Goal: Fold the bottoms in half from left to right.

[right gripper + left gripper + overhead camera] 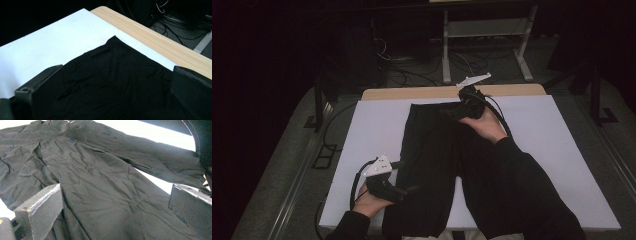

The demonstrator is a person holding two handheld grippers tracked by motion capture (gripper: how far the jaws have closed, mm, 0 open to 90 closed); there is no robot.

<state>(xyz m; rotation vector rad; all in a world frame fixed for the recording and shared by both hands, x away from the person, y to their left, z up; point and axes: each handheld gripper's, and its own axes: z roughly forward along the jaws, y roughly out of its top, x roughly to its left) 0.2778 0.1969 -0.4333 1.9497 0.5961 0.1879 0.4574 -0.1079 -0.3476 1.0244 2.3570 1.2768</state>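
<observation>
Fabric of the thin black crumpled garment [432,150] looks light and limp, best pinched at an edge or corner, while left gripper [408,190] and right gripper [451,112] both hover spread apart, holding nothing

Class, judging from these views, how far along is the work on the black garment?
Done: the black garment lies spread, lightly wrinkled, on the white table cover. In hand: the right gripper hovers open at its far edge and the left gripper open at its near left edge. Left: no fold shows yet, so any folding remains.
</observation>
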